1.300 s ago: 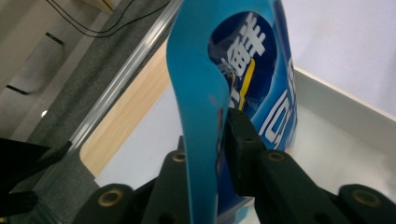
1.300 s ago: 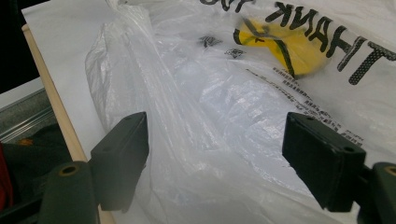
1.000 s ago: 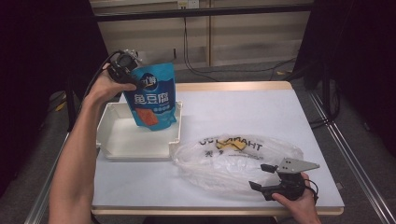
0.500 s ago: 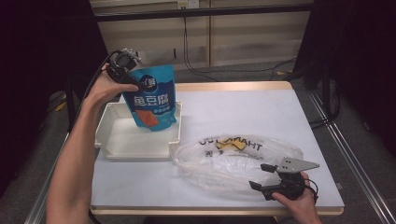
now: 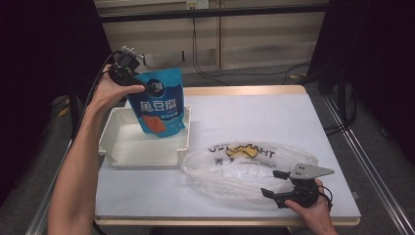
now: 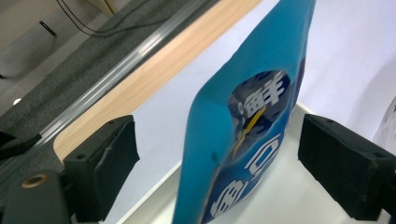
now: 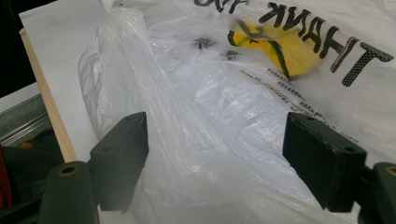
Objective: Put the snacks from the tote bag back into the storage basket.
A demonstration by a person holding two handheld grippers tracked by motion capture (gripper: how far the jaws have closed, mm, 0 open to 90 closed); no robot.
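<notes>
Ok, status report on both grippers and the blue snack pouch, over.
Left gripper open, jaws just opened, pads off blue snack pouch standing in white tray. Right gripper open at clear plastic bag. Nothing blocking.

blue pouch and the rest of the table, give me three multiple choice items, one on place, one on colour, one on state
1. Where does the bottom of the blue pouch rest?
A. in the white tray
B. on the plastic bag
C. on the floor

2. What colour is the patch printed on the clear plastic bag?
A. green
B. yellow
C. red

3. How do the left gripper's fingers stand at the pouch?
A. pressed on it
B. apart from it on both sides
C. shut beside it

Answers: 1 A, its lower edge sits inside the white tray. 2 B, a yellow mark lies beside the black lettering. 3 B, in the left gripper view gaps show on each side, the fingers having just been opening.
</notes>
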